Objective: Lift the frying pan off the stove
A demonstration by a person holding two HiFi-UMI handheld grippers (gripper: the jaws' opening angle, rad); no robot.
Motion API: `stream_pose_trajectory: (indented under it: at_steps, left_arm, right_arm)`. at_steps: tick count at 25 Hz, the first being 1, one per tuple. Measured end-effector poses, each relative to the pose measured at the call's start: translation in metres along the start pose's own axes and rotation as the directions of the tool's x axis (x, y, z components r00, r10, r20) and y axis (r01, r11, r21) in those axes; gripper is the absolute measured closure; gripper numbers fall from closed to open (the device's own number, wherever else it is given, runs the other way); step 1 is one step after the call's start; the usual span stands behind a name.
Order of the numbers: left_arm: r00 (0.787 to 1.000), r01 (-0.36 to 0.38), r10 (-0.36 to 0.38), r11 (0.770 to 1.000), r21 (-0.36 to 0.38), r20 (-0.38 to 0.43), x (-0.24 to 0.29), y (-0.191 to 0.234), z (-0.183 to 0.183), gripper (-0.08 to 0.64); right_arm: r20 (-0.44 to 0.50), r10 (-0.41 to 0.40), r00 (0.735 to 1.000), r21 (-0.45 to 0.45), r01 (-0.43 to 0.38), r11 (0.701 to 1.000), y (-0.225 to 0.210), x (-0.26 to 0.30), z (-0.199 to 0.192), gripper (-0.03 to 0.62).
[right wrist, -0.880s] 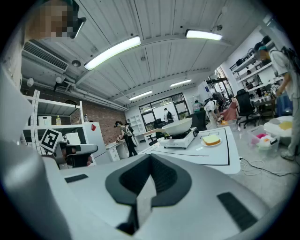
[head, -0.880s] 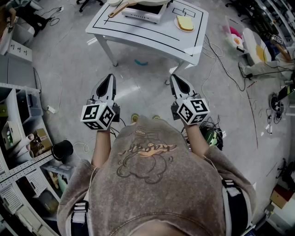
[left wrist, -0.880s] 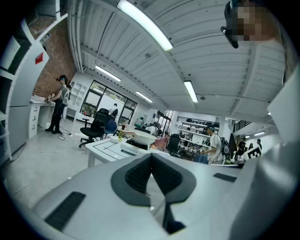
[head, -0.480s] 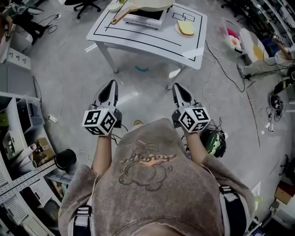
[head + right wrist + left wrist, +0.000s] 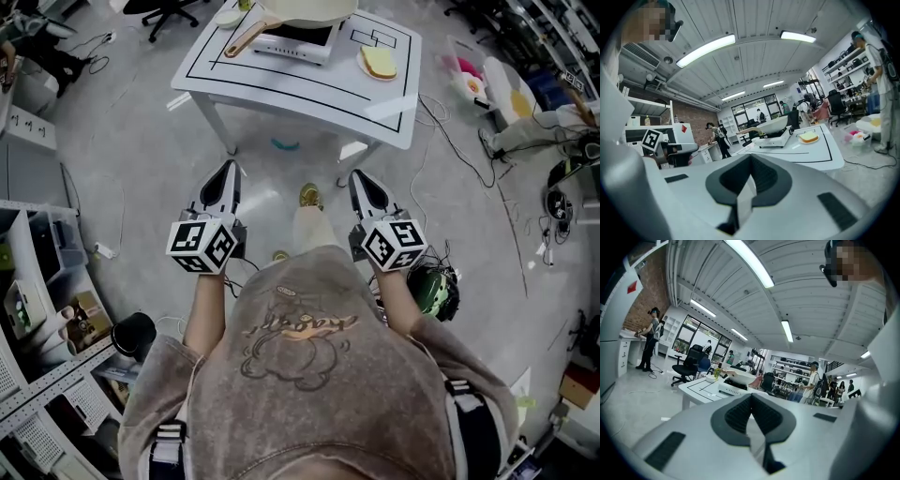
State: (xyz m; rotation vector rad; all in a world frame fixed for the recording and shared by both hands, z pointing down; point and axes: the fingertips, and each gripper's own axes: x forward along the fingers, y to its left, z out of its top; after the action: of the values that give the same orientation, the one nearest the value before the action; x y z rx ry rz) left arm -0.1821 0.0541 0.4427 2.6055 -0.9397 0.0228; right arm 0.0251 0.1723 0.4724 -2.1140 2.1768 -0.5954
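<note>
Both tongs are being held low in front of the body. The left gripper (image 5: 226, 169) is being read as fully together with nothing between its pads. The right gripper (image 5: 360, 178) is likewise being read as together and empty in its own view.

The frying pan (image 5: 309, 8) is being seen sitting on the stove (image 5: 293, 37) at the far side of the white table (image 5: 281, 82), well apart from both grippers. Its wooden handle (image 5: 244, 35) is pointing toward the table's left edge. The task is being judged as not yet begun.

Risks being noted:
- Jaws are being carried shut. If they are not opened before the handle is reached, the pan could be pushed rather than gripped.
- A grip taken on the handle alone could let the wide pan tip or twist between the pads.
- The stove could be dragged if the lift is made at a slant.
- The plate of bread (image 5: 378, 62) beside the stove could be knocked.
- Cables (image 5: 441, 108) on the floor near the table could be caught underfoot.
</note>
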Motion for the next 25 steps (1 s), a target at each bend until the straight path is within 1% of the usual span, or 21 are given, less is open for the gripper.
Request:
stream_pose_trajectory:
  at_steps: [5,10,18,25]
  left_arm:
    - [1.000,-0.004,0.004,1.000,0.004,0.002,0.023,0.013,0.004,0.552]
    - [1.000,-0.014,0.014,1.000,0.005,-0.007,0.054,0.021,0.013,0.552]
    - [0.999,-0.033,0.033,0.999,0.015,0.007,0.108,0.038,0.045,0.552]
    - [0.998,-0.059,0.059,0.998,0.019,0.028,0.158,0.040,0.072,0.552]
  right_arm:
    - [0.015,-0.005,1.000,0.003,0.005,1.000,-0.014,0.024,0.006,0.601]
    - [0.010,0.013,1.000,0.016,-0.014,1.000,-0.028,0.056,0.018,0.601]
    - [0.004,0.043,0.999,0.021,-0.043,0.999,-0.056,0.114,0.050,0.601]
    - [-0.011,0.105,0.994,0.011,-0.105,0.994,-0.076,0.161,0.081,0.601]
